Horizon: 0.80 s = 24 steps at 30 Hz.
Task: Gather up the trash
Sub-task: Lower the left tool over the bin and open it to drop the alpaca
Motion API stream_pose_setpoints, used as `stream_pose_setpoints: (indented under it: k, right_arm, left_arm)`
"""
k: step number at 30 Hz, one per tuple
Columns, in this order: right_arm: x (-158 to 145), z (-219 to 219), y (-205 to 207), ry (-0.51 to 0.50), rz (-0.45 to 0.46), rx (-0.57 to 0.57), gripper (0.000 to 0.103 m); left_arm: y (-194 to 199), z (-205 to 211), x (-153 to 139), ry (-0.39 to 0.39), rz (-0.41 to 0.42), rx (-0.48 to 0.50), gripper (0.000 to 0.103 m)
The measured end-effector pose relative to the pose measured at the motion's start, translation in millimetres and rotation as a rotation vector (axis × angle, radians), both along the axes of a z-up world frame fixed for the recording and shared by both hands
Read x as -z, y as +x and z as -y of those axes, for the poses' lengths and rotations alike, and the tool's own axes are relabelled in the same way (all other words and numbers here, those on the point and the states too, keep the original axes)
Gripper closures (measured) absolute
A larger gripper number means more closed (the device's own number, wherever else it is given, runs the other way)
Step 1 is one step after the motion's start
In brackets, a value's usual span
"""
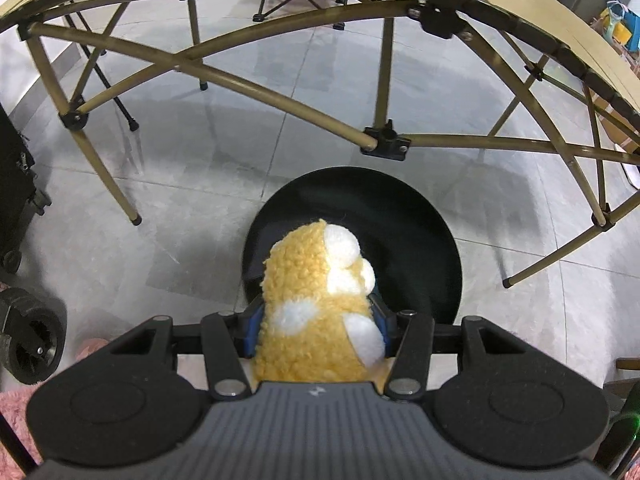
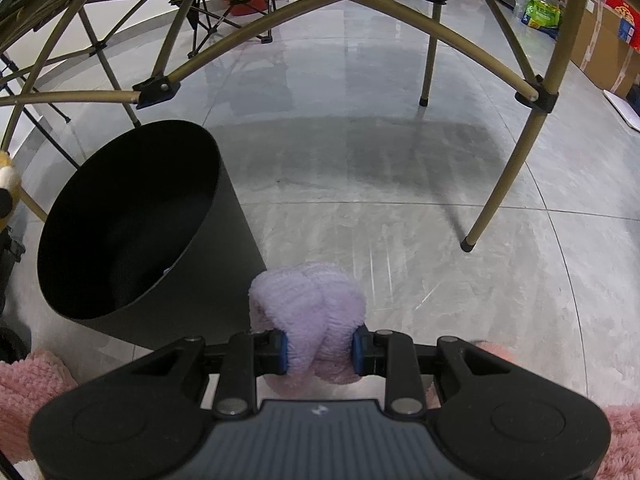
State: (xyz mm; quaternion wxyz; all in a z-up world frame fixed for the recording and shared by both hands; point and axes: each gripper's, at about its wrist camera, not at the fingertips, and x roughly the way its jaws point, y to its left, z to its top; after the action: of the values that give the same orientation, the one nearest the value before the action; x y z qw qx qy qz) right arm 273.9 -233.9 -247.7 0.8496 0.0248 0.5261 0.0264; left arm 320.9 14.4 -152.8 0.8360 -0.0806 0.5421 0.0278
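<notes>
In the left wrist view my left gripper (image 1: 316, 328) is shut on a fuzzy yellow plush toy with white patches (image 1: 316, 304). The toy hangs over the near rim of a round black trash bin (image 1: 400, 240). In the right wrist view my right gripper (image 2: 319, 350) is shut on a fluffy lilac plush toy (image 2: 310, 304). It hovers over grey floor just right of the black trash bin (image 2: 132, 216), whose dark inside looks almost bare. A bit of the yellow toy (image 2: 7, 176) shows at that view's left edge.
A folding table with tan crossed legs (image 1: 248, 84) stands over and behind the bin; one leg (image 2: 508, 168) is to the right. A black wheeled case (image 1: 20, 200) sits at left. Pink fluffy rug (image 2: 28, 384) lies near. Cardboard boxes (image 2: 600, 48) line the far right.
</notes>
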Motion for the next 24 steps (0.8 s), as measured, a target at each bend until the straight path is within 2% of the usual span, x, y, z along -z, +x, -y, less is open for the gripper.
stream_pose_setpoints:
  k: [24]
  right_arm:
    - [-3, 30, -7, 0.017, 0.027, 0.062, 0.076]
  left_arm:
    - [49, 64, 35, 0.085, -0.067, 0.049, 0.052]
